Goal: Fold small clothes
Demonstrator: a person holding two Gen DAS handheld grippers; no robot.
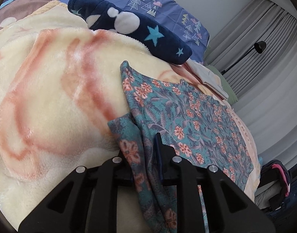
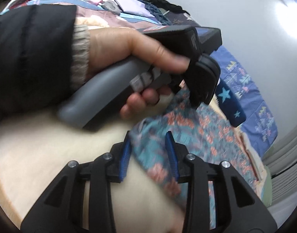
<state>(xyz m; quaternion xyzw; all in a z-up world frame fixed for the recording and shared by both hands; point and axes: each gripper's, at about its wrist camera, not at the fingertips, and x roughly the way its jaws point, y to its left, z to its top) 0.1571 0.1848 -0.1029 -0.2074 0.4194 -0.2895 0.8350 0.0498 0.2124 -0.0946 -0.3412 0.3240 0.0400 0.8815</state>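
A teal floral garment (image 1: 187, 120) with orange flowers lies on a cream and pink fleece blanket (image 1: 51, 97). My left gripper (image 1: 148, 151) is shut on the garment's near edge, and the cloth bunches between its jaws and hangs over them. In the right wrist view the same garment (image 2: 197, 136) shows blurred. My right gripper (image 2: 148, 145) is open with blue pads (image 2: 170, 151), its jaws over the garment's near edge. The hand holding the left gripper (image 2: 203, 73) is just ahead of it.
A navy star-print plush cushion (image 1: 140, 33) and a blue tree-print pillow (image 1: 168, 9) lie at the far side of the bed. Grey curtains (image 1: 265, 48) and a black lamp (image 1: 260, 46) stand to the right. Bags (image 1: 278, 184) sit on the floor beside the bed.
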